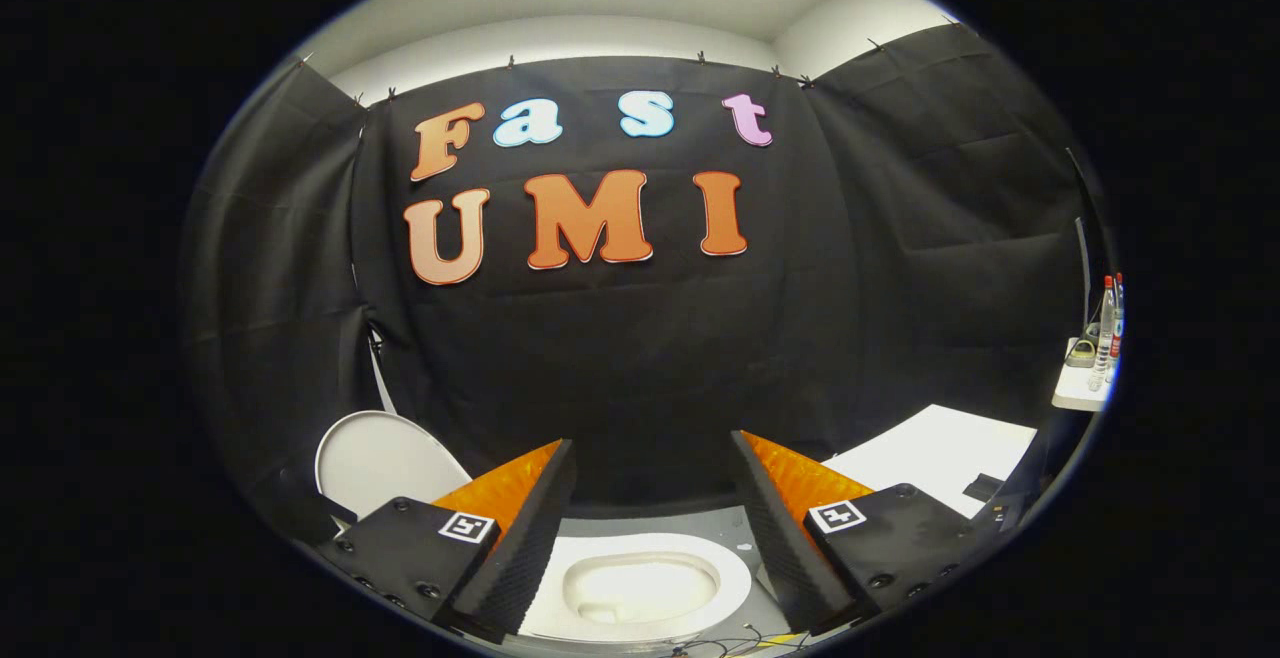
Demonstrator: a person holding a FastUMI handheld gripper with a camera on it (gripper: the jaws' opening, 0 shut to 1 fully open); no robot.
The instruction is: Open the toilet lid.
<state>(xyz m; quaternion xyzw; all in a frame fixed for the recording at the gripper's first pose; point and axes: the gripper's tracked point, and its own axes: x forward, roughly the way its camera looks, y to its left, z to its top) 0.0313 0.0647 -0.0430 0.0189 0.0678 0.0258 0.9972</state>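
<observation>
White bowl (640, 588) lies uncovered between and below the gripper's (652, 528) wide-apart, empty jaws, while the lid (385, 458) leans raised beyond the left finger, so the opening looks done with nothing left.

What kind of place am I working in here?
Likely a staged recording booth, not a real bathroom: black cloth walls, a small toilet on the floor with its lid up, a white table alongside. Gripper jaws open, empty.

White table (940, 443) off to right; small dark object (984, 486) on it. Bottles (1108, 328) on white shelf (1080, 393) beyond.
</observation>
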